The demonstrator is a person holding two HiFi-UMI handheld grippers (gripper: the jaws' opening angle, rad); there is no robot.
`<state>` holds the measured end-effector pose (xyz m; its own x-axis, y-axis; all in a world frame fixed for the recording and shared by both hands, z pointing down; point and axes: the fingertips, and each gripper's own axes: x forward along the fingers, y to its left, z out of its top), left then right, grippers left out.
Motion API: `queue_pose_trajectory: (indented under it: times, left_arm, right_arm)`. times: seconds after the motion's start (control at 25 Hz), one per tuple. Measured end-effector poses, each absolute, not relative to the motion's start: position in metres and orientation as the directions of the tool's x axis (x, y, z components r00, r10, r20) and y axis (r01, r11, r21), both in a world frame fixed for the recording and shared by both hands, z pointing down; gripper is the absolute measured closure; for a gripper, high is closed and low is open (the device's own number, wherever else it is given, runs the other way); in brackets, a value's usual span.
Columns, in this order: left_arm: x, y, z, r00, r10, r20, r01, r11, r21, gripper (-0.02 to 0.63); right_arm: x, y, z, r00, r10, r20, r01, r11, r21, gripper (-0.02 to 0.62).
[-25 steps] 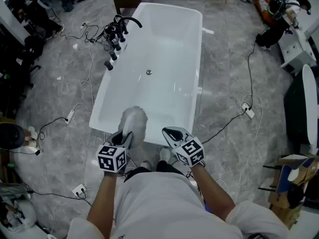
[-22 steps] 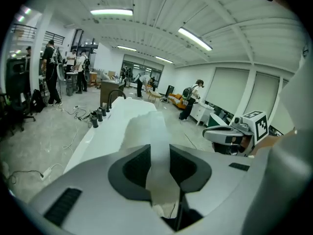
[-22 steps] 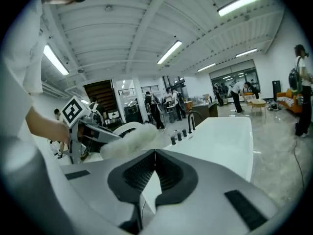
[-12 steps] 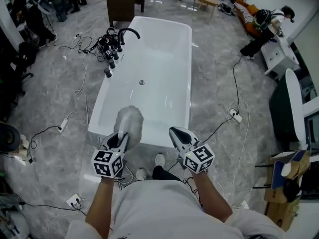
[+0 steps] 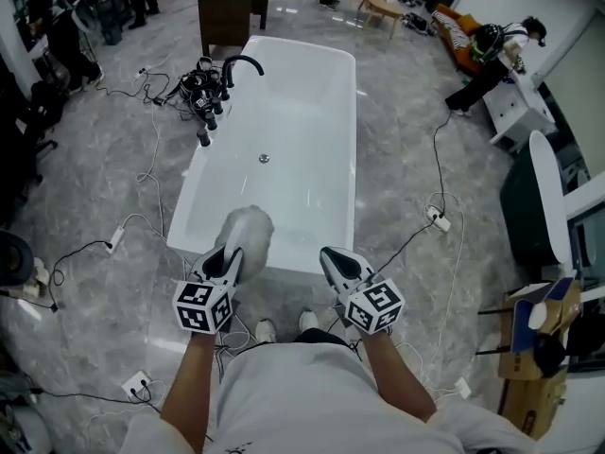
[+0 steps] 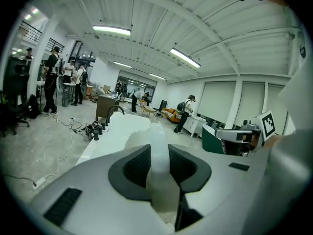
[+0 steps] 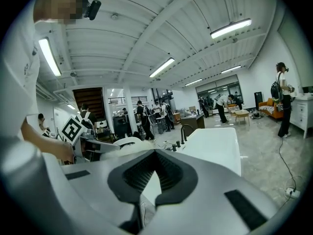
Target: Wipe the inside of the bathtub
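At the left of the head view, the black faucet (image 5: 236, 64) stands on the floor beside the tub's far left rim, with cables trailing around it. The left gripper (image 5: 230, 256) is held in front of the person, its jaws clenched on a fluffy white cloth (image 5: 245, 232). The left gripper view shows a white strip of that cloth pinched between the two dark pads and rising beyond them. In the head view the bunched cloth overlaps the near end of the white bathtub (image 5: 284, 112), so it appears to hang above the near rim rather than against the basin; I cannot tell whether it touches anything. The tub lies ahead of and below both grippers. Its long axis runs straight away from the person, with the drain (image 5: 264, 158) roughly midway along the floor of the basin. To the right, the right gripper (image 5: 329, 255) sits at about the same height, just short of the near rim and a little right of the tub's centre line. Its jaws are closed together with nothing between them, as the right gripper view shows. Judging from this, the left gripper is the working one and the nearer to the basin. The coming move calls for it to go forward and down over the near rim, so the cloth can meet the inner wall.
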<state>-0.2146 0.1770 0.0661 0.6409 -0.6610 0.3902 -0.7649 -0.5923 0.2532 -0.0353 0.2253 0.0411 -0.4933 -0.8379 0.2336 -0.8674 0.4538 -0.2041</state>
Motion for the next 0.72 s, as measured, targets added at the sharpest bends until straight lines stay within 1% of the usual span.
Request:
queue_pose_trajectory:
  times: [0.24,0.72]
  left_arm:
    - [-0.202,0.175,0.047,0.634,-0.691,0.348,-0.773,-0.585,0.246,0.503]
    - [-0.181,0.191,0.04,0.617,-0.704,0.353,-0.786,-0.574,0.23,0.503]
  right_arm:
    - [-0.032,0.22,0.033,-0.528,-0.823,0.21,-0.846,0.488,-0.213,0.577]
    - [-0.007,0.223,0.026,-0.548,-0.813,0.199,-0.834,0.512,-0.206,0.577]
